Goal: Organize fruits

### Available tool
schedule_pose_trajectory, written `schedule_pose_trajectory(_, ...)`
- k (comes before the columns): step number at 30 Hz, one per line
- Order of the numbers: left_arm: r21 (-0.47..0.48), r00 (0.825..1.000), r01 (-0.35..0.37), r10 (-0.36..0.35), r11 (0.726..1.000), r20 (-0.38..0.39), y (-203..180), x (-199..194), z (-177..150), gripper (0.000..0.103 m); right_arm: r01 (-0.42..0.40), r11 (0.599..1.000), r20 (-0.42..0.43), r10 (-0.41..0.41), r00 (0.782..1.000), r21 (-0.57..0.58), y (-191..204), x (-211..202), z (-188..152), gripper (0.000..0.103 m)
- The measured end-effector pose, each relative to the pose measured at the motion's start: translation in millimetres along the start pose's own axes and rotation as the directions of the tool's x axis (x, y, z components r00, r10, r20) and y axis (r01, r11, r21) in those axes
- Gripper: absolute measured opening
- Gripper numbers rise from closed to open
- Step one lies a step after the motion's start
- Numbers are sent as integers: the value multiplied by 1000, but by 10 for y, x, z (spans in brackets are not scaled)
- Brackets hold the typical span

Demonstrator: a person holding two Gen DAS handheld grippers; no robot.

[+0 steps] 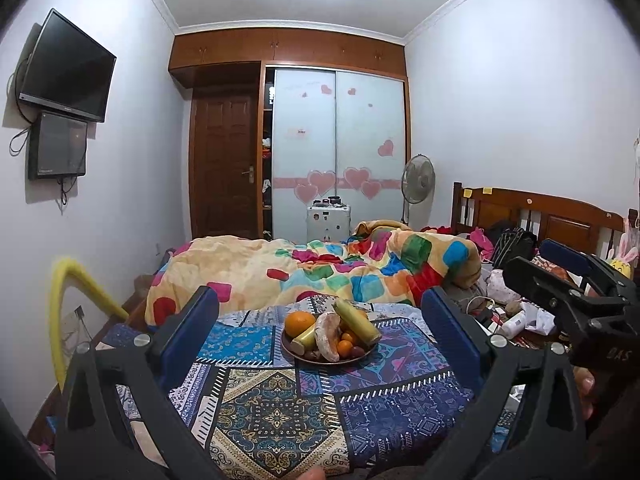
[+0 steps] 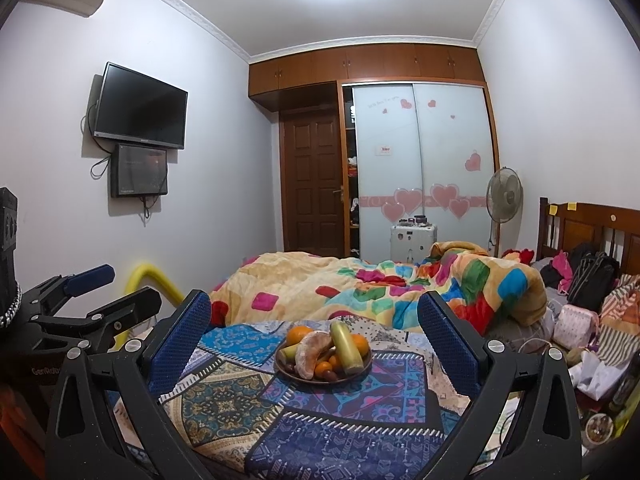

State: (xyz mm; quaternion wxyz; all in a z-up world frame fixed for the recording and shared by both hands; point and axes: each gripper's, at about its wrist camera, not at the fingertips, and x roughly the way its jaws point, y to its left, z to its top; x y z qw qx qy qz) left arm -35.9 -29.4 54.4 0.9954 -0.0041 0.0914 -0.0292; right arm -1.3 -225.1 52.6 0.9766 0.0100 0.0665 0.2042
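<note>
A brown plate (image 1: 289, 347) (image 2: 280, 366) piled with fruit stands on the patterned tablecloth (image 1: 260, 420) (image 2: 224, 400). It holds a large orange (image 1: 299, 322) (image 2: 299, 335), a yellow-green banana (image 1: 357, 321) (image 2: 347, 346), a pale pinkish-brown piece (image 1: 328, 338) (image 2: 309, 354), small oranges (image 1: 344, 347) and dark small fruits. My left gripper (image 1: 320, 300) is open, its blue pads framing the plate from the near side. My right gripper (image 2: 316, 304) is open too, level with the plate and short of it. Each gripper shows beside the other: right gripper (image 1: 528, 258), left gripper (image 2: 134, 284).
Behind the table lies a bed with a colourful patchwork blanket (image 1: 320, 268). A yellow foam tube (image 1: 68, 280) arcs at the left. Clutter of bags, bottles and cables (image 1: 516, 316) fills the right side. A TV, a wardrobe and a fan stand farther off.
</note>
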Motion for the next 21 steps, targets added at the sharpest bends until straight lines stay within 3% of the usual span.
schedule_pose_trajectory(21,-5,1000,9,-9,1000,-5,-12,-38,12,103,1,1000,-3,0,1000,2,5,20,19,103)
